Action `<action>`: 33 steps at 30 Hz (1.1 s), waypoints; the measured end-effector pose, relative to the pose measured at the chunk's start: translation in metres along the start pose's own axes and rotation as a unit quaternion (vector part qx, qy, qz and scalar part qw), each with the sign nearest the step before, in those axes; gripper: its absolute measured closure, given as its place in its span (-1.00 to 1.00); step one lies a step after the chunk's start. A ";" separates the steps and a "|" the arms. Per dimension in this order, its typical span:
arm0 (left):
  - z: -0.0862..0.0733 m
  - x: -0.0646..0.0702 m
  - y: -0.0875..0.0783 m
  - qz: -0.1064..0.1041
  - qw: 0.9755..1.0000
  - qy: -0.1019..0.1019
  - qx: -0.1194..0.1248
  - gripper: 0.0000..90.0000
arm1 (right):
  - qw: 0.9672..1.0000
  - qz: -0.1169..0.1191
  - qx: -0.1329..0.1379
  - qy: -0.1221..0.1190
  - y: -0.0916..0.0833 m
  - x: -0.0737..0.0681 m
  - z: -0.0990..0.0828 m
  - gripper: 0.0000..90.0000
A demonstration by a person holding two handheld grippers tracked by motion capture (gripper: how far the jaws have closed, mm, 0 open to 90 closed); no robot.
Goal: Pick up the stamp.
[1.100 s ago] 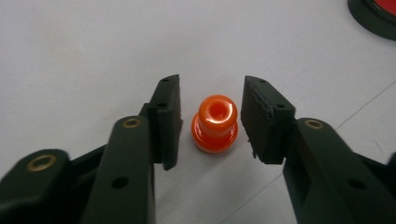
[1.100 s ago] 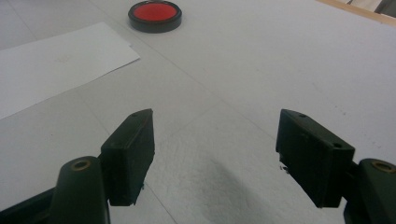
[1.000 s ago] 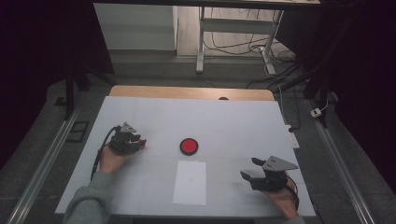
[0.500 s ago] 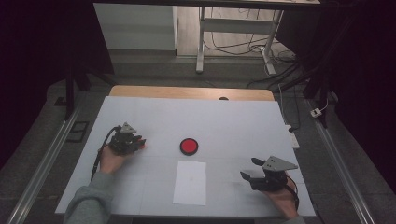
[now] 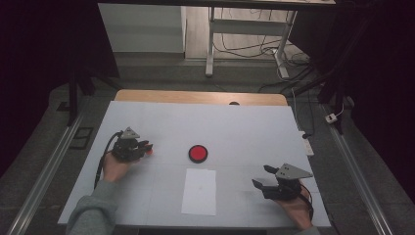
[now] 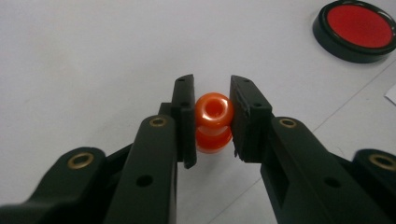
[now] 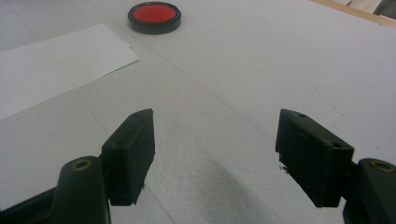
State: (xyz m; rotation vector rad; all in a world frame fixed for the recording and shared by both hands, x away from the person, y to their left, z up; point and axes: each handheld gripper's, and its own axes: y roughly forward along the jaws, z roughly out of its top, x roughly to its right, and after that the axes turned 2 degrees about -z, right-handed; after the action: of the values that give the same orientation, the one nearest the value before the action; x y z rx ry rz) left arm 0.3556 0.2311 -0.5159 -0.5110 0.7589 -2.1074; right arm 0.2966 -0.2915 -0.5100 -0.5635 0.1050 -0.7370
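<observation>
On the worktop's left side: left gripper (image 6: pixel 208 119) clamps an orange bead (image 6: pixel 213 122).
The red disc (image 5: pixel 198 153) lies to its right, nearer it than the empty, wide-open right gripper (image 5: pixel 264 177).

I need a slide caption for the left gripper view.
Black jaws clamp a glossy orange ring-shaped bead near a red black-rimmed disc.
</observation>
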 end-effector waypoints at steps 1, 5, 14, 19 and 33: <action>0.000 0.000 -0.001 -0.002 1.000 0.000 0.001 0.61 | 1.000 0.000 0.000 -0.001 0.000 0.000 0.000 -0.38; 0.001 0.003 -0.006 -0.010 1.000 0.002 0.010 0.61 | 1.000 -0.001 0.001 -0.002 -0.001 0.000 0.000 -0.38; 0.004 0.009 -0.015 -0.019 1.000 0.012 0.020 0.61 | 1.000 -0.001 0.001 -0.004 0.000 -0.001 0.000 -0.38; 0.006 0.013 -0.018 -0.024 0.999 0.018 0.026 0.61 | 1.000 -0.003 0.000 -0.004 0.000 0.000 0.000 -0.38; 0.012 0.025 -0.027 -0.064 0.997 0.026 0.043 0.61 | 1.000 -0.007 -0.001 -0.004 0.000 -0.001 0.000 -0.38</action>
State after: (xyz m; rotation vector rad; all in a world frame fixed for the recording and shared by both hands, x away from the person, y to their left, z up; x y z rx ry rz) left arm 0.3331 0.2197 -0.4864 -0.4704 0.6768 -2.2687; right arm 0.2956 -0.2909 -0.5102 -0.5689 0.0937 -0.7471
